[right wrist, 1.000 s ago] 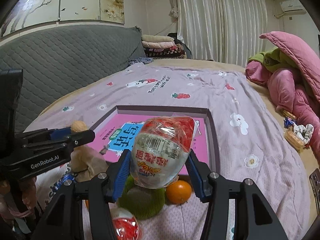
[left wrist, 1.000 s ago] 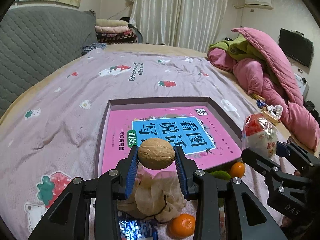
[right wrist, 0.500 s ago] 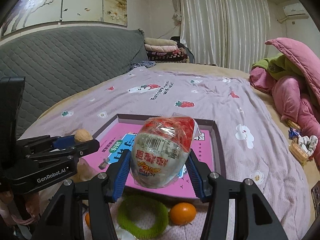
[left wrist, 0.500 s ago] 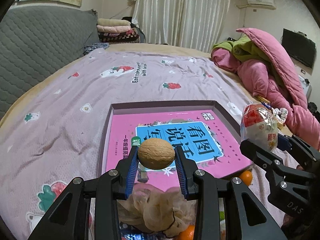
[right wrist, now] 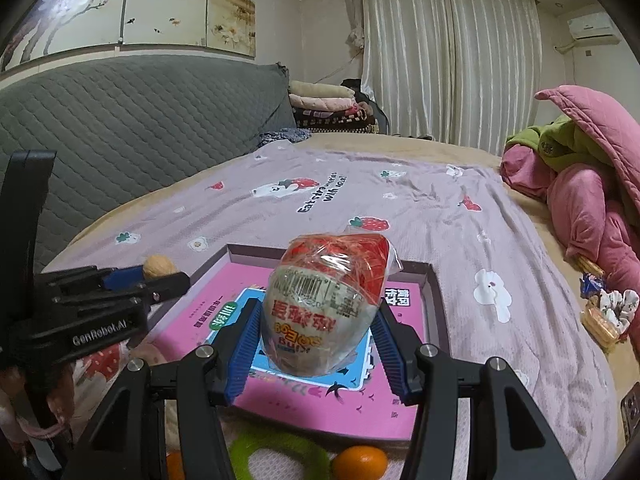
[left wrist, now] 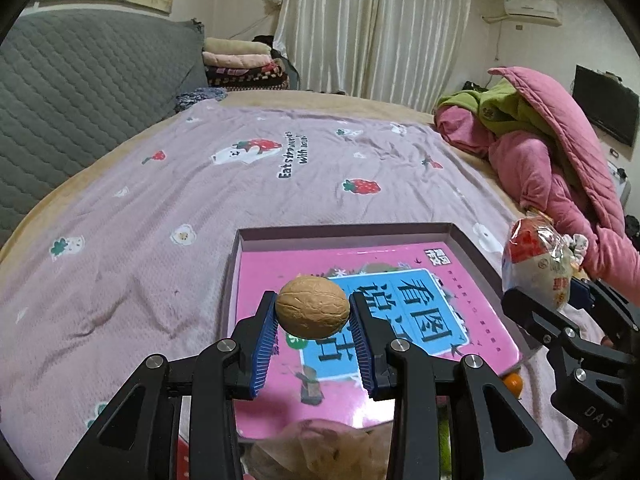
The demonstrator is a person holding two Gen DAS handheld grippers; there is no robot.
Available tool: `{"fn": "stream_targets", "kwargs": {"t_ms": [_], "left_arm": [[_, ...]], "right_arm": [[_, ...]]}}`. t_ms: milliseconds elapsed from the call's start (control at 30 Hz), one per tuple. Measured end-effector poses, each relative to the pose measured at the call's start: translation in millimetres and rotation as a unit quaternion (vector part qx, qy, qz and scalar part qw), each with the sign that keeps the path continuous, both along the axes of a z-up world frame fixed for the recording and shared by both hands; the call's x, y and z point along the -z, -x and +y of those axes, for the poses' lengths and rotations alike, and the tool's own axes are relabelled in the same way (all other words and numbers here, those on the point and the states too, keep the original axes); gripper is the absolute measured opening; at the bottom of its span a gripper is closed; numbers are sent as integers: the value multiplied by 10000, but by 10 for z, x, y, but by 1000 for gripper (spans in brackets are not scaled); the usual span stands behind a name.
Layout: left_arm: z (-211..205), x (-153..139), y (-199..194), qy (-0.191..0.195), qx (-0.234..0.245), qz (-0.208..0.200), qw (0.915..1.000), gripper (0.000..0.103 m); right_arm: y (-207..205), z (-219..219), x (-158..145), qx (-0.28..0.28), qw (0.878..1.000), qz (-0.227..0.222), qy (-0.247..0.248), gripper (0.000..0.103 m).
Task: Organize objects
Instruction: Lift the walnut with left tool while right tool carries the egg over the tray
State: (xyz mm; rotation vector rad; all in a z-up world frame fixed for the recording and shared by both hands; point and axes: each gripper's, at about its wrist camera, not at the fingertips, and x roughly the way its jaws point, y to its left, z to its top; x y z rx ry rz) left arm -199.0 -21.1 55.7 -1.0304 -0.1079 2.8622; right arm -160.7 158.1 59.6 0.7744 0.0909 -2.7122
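Gripping a walnut (left wrist: 312,307) by its rounded ends, the left gripper (left wrist: 313,328) hangs over the near-left of the tray (left wrist: 466,240); the right gripper (right wrist: 318,334) clamps a wrapped snack (right wrist: 326,304) further right. Hard, curved shell (little pad contact) could squirt out and roll off across the bed (left wrist: 160,208).

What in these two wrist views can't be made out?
- Left wrist view: the crumpled beige thing near the bottom edge is blurred and half hidden by the left gripper.
- Right wrist view: the green ring is cut off by the bottom edge.
- Right wrist view: the book cover's middle is hidden behind the wrapped egg.
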Motion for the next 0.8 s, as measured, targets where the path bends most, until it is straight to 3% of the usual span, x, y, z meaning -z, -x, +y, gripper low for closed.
{"fn": "stream_targets", "kwargs": {"t_ms": [300,500,800], "left_arm": [[-83,137,267,-37,-27,-327,9995,37],[-121,335,392,-63,-53,-732,9973,37],[-32,447,370,84,9,-853,9963,37]], "right_arm": [[148,10,41,-31,10000,-87,-19,55],[274,97,178,80,9990,-447,-35,55],[366,252,396,187,9956,-915,-7,55]]}}
